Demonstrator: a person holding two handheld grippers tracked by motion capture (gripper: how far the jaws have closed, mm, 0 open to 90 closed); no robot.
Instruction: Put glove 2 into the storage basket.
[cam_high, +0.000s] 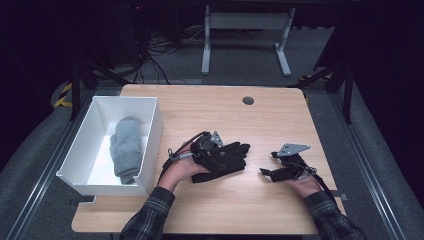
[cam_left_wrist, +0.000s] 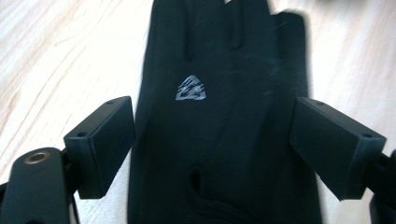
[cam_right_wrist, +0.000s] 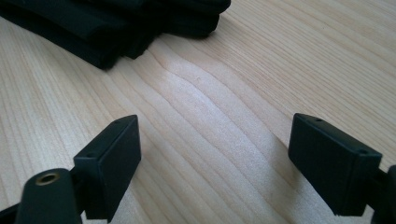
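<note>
1. A black glove (cam_high: 222, 158) lies flat on the light wooden table (cam_high: 260, 120), near the middle of it and a little toward the person's side, its fingers pointing toward the right tool.
2. The left tool (cam_high: 216, 150) sits over the wrist end of the glove, held by the person's left hand (cam_high: 181, 170).
3. In the left gripper view the glove (cam_left_wrist: 224, 116) stretches between the two black jaws, its back up, with a small grey emblem (cam_left_wrist: 190, 88) printed on it.
4. Both jaws of the left tool stand apart, one on each side of the glove; the pads do not press on the fabric, so the tool is open and grips nothing.
5. The right tool (cam_high: 267, 172) rests low over bare table to the right of the glove, apart from it, held by the person's right hand (cam_high: 302, 184).
6. In the right gripper view its jaws are spread wide over the wood grain with nothing between them, and the glove's dark fingertips (cam_right_wrist: 116, 28) lie farther off at the upper left.
7. A white box (cam_high: 82, 150) stands at the left edge of the table, well apart from both tools.
8. Inside the box lies a grey glove (cam_high: 126, 147), lengthwise along the floor of the box.
</note>
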